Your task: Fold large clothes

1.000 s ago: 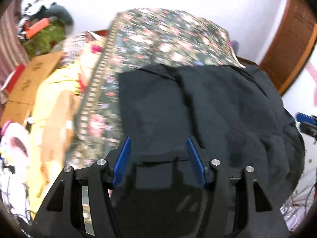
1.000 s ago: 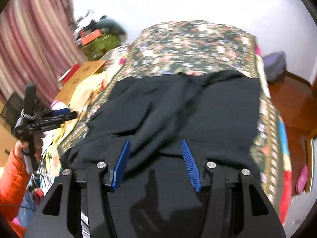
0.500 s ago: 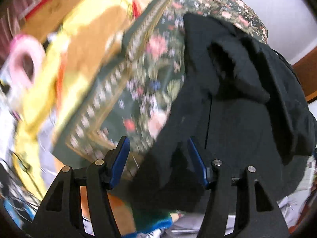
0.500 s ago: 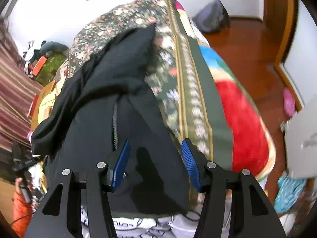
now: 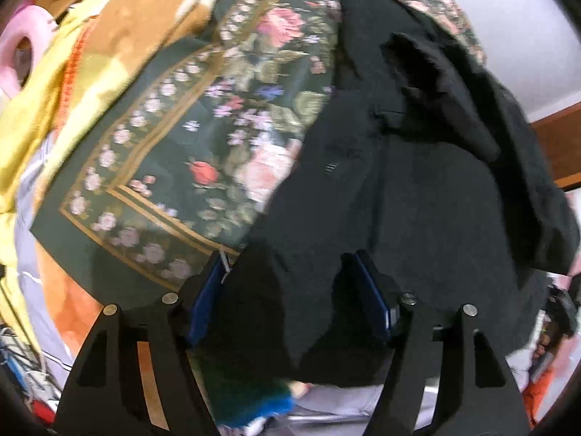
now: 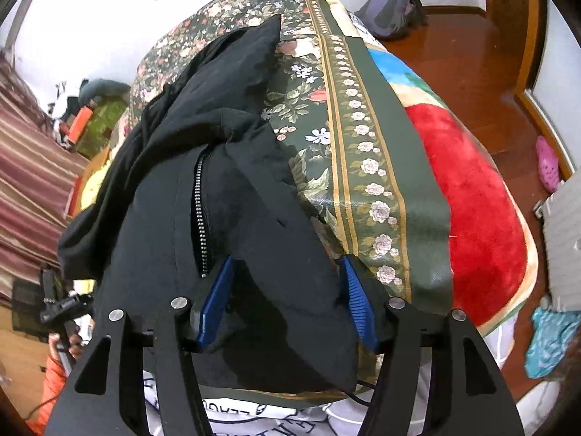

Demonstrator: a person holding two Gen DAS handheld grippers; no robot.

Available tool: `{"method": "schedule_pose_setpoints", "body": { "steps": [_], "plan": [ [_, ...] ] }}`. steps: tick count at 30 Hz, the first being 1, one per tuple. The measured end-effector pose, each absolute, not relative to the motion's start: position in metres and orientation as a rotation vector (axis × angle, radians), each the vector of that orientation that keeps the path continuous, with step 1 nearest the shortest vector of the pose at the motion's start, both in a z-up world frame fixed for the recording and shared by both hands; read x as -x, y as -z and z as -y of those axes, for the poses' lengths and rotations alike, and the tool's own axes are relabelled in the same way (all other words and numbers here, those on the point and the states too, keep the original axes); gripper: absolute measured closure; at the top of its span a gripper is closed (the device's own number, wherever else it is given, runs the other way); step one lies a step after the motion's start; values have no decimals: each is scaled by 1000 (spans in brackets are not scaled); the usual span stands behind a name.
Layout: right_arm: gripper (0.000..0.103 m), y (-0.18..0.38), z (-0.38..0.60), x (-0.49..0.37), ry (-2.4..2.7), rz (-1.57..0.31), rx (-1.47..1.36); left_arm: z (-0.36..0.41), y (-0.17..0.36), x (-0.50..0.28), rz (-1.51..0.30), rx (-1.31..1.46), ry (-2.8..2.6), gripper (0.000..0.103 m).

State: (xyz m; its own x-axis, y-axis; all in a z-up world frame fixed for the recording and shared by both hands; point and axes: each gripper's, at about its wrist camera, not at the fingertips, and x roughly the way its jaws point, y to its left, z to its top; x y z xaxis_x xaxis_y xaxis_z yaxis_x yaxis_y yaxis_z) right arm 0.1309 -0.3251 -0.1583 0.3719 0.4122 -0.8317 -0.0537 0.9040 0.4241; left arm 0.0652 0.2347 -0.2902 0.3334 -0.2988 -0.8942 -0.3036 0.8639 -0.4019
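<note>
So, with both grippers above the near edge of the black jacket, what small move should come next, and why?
Probably lower both and close on the hem. The left gripper and right gripper are open, their jaws having just been opening, each over a near corner of the black jacket, which lies on the floral bedspread. The pads do not seem to press the cloth yet.

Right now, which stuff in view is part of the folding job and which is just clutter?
In the job:
- black jacket, lying on the bed
- floral bedspread under it, the folding surface
- left tongs and right tongs, both open at the jacket's near hem, jaws just opening

Lying about:
- red blanket
- pink clog on the floor
- grey bag
- yellow cloth
</note>
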Motion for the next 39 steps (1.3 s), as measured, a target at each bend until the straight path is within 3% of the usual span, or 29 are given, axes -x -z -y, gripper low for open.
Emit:
{"method": "schedule_pose_setpoints", "body": {
  "steps": [4,6,10,17,19,21,22,23,27,39],
  "plan": [
    [50,148,322,-124,-355,-1141,-375,-228,274,-61,-1226,551,48,67],
    [56,141,321,-120,-386,-1121,-368,-223,260,-58,-1188,539,79,68],
    [57,139,318,-119,-458,-1108,-387,-220,234,-52,-1090,528,100,67],
    [56,163,317,-120,-470,-1158,-447,-213,284,-52,-1237,520,77,59],
    [62,158,315,-118,-453,-1142,-438,-213,283,-51,-1221,540,64,59],
    [87,150,310,-116,-449,-1109,-422,-210,273,-50,-1197,522,65,66],
    [94,145,308,-117,-447,-1098,-417,-207,267,-49,-1187,497,62,74],
    [95,141,307,-119,-453,-1087,-421,-204,259,-50,-1177,465,56,85],
    [96,127,301,-131,-512,-1061,-516,-200,224,-57,-1121,454,101,87],
    [99,58,275,-198,-635,-901,-417,-188,110,-133,-914,506,257,89]
  ]
}}
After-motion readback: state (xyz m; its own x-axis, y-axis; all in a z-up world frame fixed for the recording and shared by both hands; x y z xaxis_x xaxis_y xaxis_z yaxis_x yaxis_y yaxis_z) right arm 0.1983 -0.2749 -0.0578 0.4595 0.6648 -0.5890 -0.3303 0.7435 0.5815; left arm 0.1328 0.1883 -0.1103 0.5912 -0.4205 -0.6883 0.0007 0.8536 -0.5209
